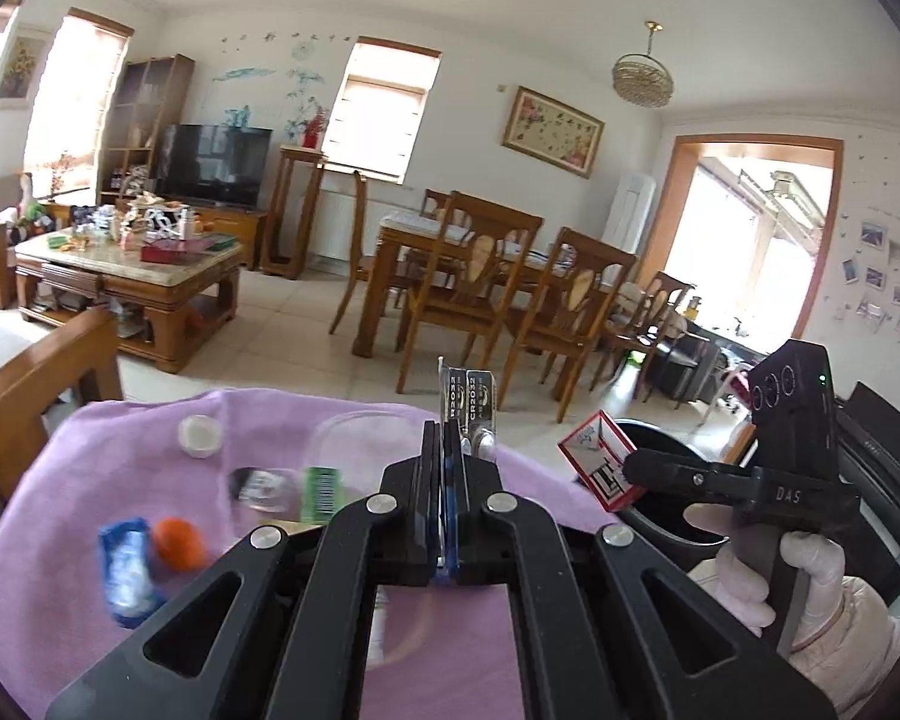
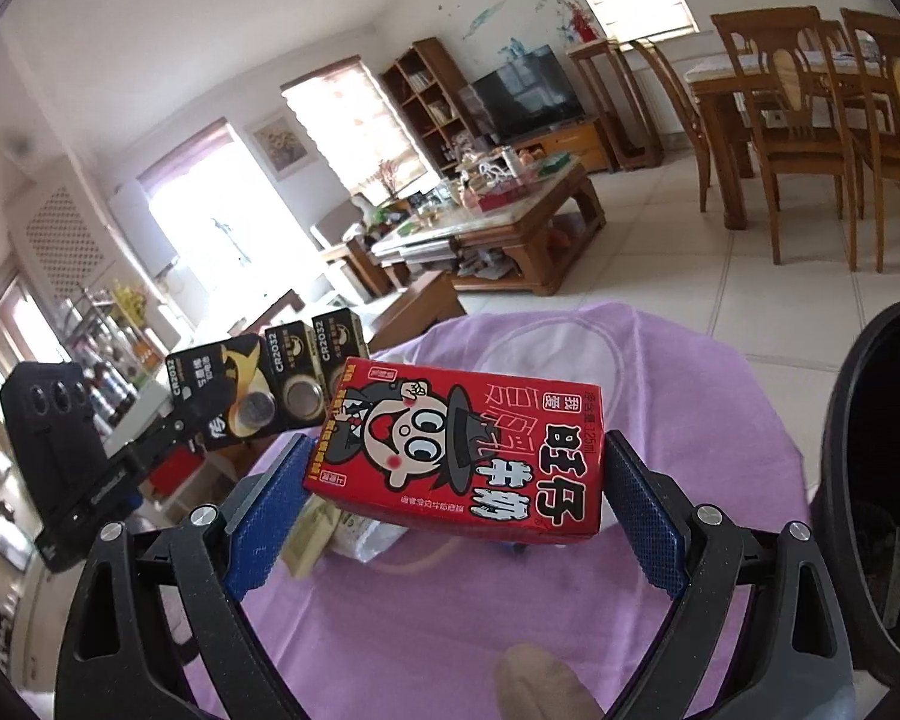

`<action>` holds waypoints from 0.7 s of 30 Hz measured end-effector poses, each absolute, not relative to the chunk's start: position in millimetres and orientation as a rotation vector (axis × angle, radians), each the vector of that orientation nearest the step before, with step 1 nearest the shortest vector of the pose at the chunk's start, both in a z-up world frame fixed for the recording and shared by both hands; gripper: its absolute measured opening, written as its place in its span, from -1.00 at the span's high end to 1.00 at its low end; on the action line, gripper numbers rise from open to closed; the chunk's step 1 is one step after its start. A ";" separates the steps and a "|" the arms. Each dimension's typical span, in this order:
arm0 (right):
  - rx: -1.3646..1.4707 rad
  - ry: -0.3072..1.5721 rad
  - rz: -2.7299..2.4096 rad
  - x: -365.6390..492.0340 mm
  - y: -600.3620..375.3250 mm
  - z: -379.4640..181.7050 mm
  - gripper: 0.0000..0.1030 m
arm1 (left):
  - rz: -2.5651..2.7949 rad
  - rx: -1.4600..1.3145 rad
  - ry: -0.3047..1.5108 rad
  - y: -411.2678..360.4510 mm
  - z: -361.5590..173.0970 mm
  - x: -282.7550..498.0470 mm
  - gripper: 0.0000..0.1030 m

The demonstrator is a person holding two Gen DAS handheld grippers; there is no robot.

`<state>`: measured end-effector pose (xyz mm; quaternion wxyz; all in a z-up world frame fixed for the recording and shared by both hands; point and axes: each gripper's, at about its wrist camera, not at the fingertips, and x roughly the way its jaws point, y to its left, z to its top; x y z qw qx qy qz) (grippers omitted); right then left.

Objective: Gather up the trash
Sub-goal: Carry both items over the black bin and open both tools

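My left gripper (image 1: pixel 450 450) is shut on a black CR2032 coin-battery card (image 1: pixel 471 411), held upright above the purple cloth; the card also shows in the right wrist view (image 2: pixel 258 384). My right gripper (image 2: pixel 456 474) is shut on a red milk carton (image 2: pixel 456 450), held above the cloth beside the black trash bin (image 2: pixel 882 480). The carton (image 1: pixel 600 459) and bin (image 1: pixel 660 462) show at right in the left wrist view. On the cloth lie a white cap (image 1: pixel 199 435), an orange ball (image 1: pixel 179 543), a blue wrapper (image 1: pixel 127 570) and a green-labelled wrapper (image 1: pixel 321 492).
The purple cloth (image 1: pixel 90 480) covers a small table with a clear lid (image 2: pixel 558 354) on it. A wooden armrest (image 1: pixel 36 384) stands at left. A cluttered coffee table (image 1: pixel 126 264) and a dining table with chairs (image 1: pixel 480 276) stand across the tiled floor.
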<state>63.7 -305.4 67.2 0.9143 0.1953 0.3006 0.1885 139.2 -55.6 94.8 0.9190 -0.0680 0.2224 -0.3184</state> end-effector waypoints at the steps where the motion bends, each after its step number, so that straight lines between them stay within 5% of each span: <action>1: 0.407 0.606 0.375 56.7 -316.9 70.3 -0.78 | -0.671 -0.135 0.455 -69.6 95.0 134.4 0.96; 21: 0.613 0.500 0.011 -62.5 -593.0 26.0 -0.78 | -0.933 -0.002 0.614 -327.5 39.2 124.9 0.96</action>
